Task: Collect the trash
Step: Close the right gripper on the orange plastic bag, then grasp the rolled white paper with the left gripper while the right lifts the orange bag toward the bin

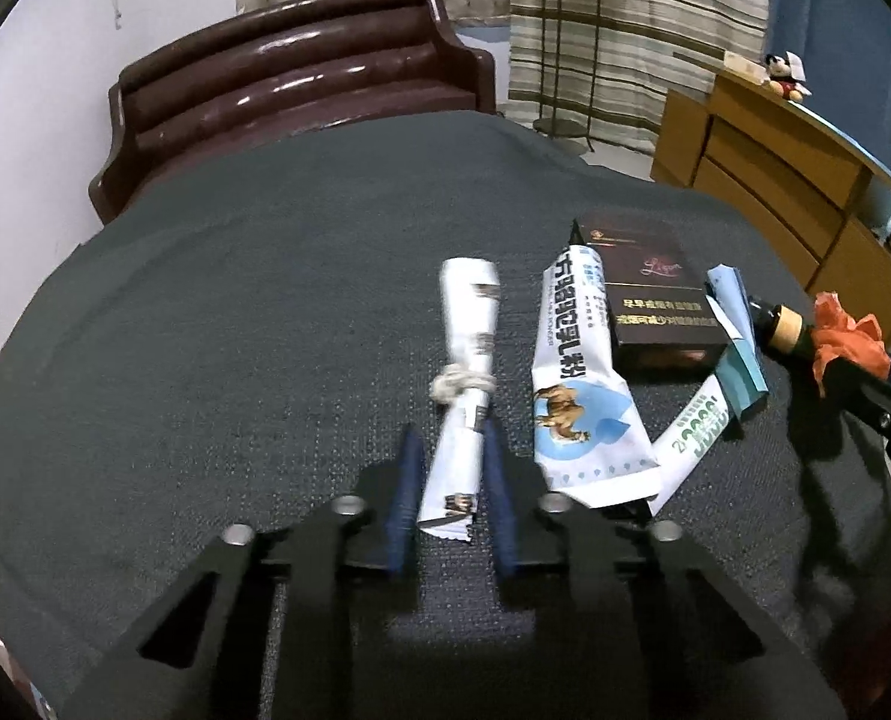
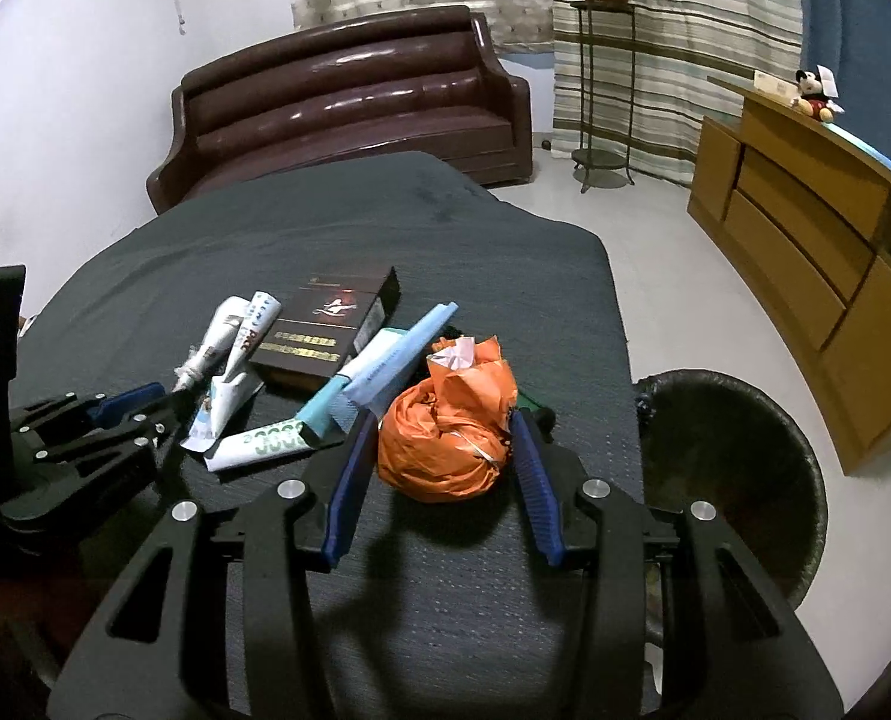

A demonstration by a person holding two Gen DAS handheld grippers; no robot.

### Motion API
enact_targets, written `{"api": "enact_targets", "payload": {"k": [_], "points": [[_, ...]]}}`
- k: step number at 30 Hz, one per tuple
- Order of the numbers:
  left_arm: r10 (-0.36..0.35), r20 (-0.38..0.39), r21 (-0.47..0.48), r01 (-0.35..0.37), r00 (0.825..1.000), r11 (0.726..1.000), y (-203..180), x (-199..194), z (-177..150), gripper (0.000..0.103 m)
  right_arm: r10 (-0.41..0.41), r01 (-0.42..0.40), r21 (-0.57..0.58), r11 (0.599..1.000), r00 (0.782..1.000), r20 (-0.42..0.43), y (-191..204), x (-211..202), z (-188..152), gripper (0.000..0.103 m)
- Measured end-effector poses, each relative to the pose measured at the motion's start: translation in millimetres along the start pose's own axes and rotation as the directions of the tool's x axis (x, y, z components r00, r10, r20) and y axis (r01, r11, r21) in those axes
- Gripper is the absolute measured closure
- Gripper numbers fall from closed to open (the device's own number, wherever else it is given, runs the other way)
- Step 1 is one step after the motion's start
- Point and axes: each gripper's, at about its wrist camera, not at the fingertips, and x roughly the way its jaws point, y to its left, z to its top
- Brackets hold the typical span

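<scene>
- We see the left gripper [image 1: 448, 438] closed on a rolled paper wrapper [image 1: 463, 384] tied with a knot at its middle; its blue fingers [image 1: 406, 480] press on the lower end of the roll, which runs forward out of the jaws over the dark grey tablecloth [image 1: 235, 312].
- Just right of the left jaws lies a white and blue sachet [image 1: 571, 396] showing an animal, and beyond it a dark brown flat box [image 1: 649, 294].
- Further right of the same jaws lie a white strip with green print [image 1: 700, 426] and a light blue carton [image 1: 739, 336].
- The right gripper [image 2: 442, 420] has its jaws partly apart, one blue finger on each side of a crumpled orange plastic bag [image 2: 445, 438]. We judge both pads to touch the bag and the jaws to hold it, resting on the cloth.
- Ahead and left of the right jaws sits the rest of the litter pile.
- To the right of the right jaws, beside the table edge, stands a dark lined bin [image 2: 739, 462].
- Well beyond both jaws stands a brown sofa [image 2: 349, 102].
</scene>
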Motion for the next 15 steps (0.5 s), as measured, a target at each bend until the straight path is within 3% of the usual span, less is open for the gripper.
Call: {"api": "enact_targets", "payload": {"k": [15], "points": [[0.001, 0.132, -0.046, 0.006, 0.991, 0.999, -10, -36, 0, 0.088, -0.031, 0.03, 0.036, 0.999, 0.999, 0.043, -29, -16, -7, 0.058]]}}
